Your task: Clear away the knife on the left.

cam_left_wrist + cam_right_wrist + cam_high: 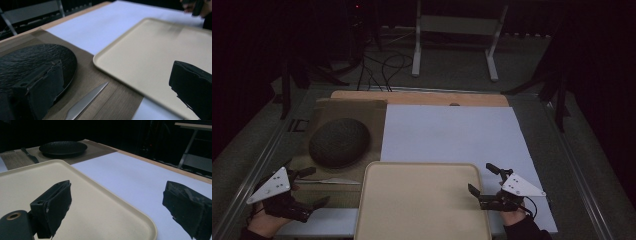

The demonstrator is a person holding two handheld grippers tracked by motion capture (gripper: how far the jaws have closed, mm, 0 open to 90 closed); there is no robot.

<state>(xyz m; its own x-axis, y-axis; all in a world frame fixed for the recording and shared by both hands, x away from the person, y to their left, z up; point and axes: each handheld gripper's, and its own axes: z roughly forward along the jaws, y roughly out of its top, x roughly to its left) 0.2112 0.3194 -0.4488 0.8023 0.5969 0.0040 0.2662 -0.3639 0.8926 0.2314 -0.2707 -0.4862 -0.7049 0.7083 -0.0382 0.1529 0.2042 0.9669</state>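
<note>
Meanwhile, a beige tray (422, 200) lies flat on the tabletop (452, 130) between the left hand-held gripper (309, 187) and right hand-held gripper (484, 181), both jaws apart, the right nearer its edge.

A beige tray (422, 200) with rounded corners lies flat and bare at the bottom centre of the high view. To its upper left, a round black plate (339, 142) sits on a brown placemat (312, 117), a knife (332, 181) just below it.
</note>
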